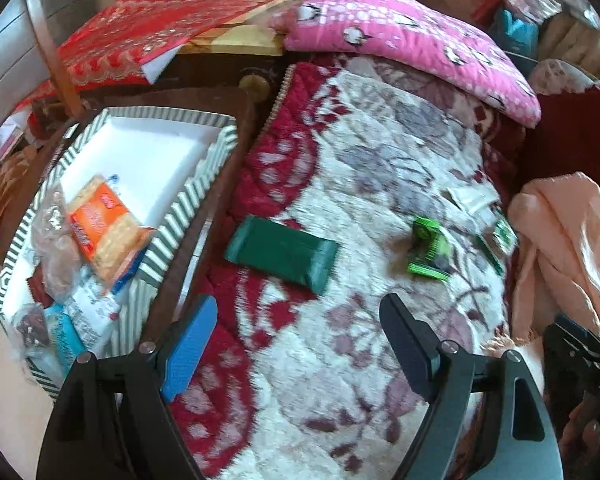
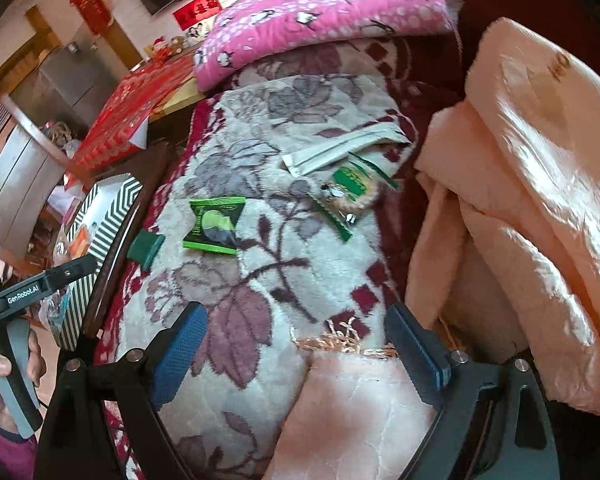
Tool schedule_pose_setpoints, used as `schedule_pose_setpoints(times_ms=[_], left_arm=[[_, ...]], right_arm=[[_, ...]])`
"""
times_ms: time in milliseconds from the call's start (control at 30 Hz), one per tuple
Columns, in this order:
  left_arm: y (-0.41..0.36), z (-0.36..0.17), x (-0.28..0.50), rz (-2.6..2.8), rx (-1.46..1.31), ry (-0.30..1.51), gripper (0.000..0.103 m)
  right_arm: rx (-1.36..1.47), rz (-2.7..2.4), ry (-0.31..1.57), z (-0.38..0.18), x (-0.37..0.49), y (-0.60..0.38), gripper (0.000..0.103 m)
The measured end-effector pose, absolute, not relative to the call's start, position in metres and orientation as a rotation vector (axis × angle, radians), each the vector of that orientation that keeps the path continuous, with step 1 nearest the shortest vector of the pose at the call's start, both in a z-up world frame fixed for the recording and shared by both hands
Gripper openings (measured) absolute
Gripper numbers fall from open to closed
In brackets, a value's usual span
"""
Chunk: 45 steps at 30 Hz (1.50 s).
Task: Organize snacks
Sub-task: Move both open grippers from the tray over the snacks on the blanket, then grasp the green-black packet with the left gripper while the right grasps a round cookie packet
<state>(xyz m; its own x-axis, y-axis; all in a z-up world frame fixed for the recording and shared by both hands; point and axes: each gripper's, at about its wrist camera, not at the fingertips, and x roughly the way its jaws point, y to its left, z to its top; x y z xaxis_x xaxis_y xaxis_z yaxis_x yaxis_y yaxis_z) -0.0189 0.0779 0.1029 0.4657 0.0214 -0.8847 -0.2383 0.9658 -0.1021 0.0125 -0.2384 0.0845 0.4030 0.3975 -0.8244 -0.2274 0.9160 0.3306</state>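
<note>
At the far left a striped box [image 1: 204, 184] sits beside the bed, with an orange cracker pack [image 1: 104, 228] and other wrapped snacks inside. On the floral blanket [image 1: 340, 340], a dark green bar [image 1: 280, 252] lies nearest the box, then a bright green packet [image 1: 428, 252], then a beige sachet [image 2: 340, 148] over a clear green-labelled snack [image 2: 348, 192]. Both the left gripper [image 1: 300, 344] and right gripper [image 2: 296, 340] hover with fingers apart, holding nothing.

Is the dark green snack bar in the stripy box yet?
Not yet. The dark green snack bar lies on the flowered blanket, outside the striped box.
</note>
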Motion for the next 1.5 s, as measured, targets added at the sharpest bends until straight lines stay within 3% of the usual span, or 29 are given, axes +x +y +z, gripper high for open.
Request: schedule_pose_setpoints(times_ms=[700,1500], left_arm=[[0.112,0.096,-0.008,0.223,-0.299,1.103,0.083],[0.017,0.069,0.053,0.024,-0.160,1.164,0.083]], right_arm=[[0.203,0.394,1.123,0.071,0.021,-0.244,0.094],[0.316,0.351,1.155,0.067,0.039,-0.258,0.094]])
